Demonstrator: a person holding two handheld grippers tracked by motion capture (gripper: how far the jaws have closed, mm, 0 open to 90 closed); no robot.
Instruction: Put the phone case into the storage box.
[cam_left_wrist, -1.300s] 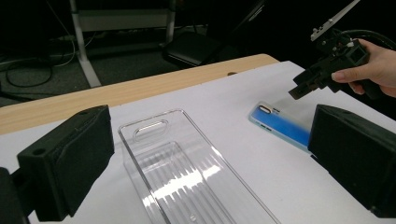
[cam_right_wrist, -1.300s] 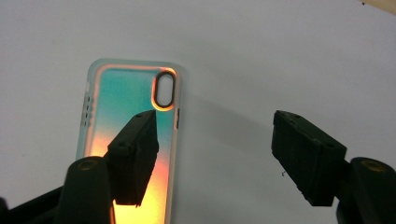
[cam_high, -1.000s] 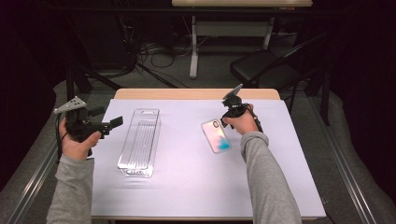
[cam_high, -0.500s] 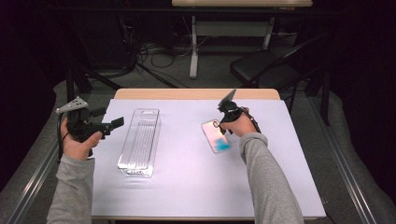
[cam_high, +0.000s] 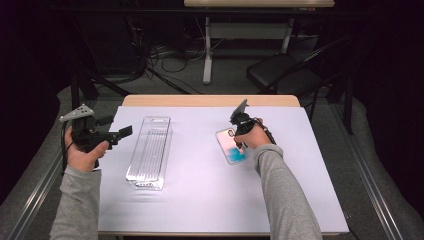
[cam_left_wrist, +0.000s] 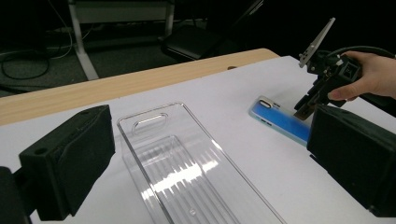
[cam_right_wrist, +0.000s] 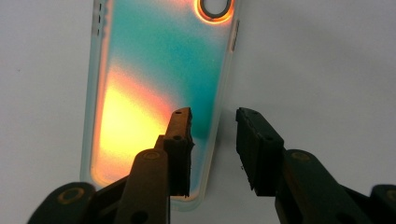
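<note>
Phone case (cam_right_wrist: 154, 88) iridescent teal-to-orange-yellow, beside clear ribbed tray (cam_high: 150, 150); white table cover (cam_high: 210, 190), black gripper jaws, grey sleeves (cam_high: 285, 200).

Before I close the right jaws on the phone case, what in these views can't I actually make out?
- Iridescent teal-and-orange phone case: its near end in the right gripper view is covered by the right gripper; whether a jaw touches it is unclear.
- Same case, high view: partly under the right hand.
- Clear plastic ribbed tray: near end cut off by the left gripper view's bottom edge.

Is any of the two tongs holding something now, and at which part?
Nothing is held. The right tongs are open, straddling one long edge of the phone case. The left tongs are open above the clear tray.
</note>
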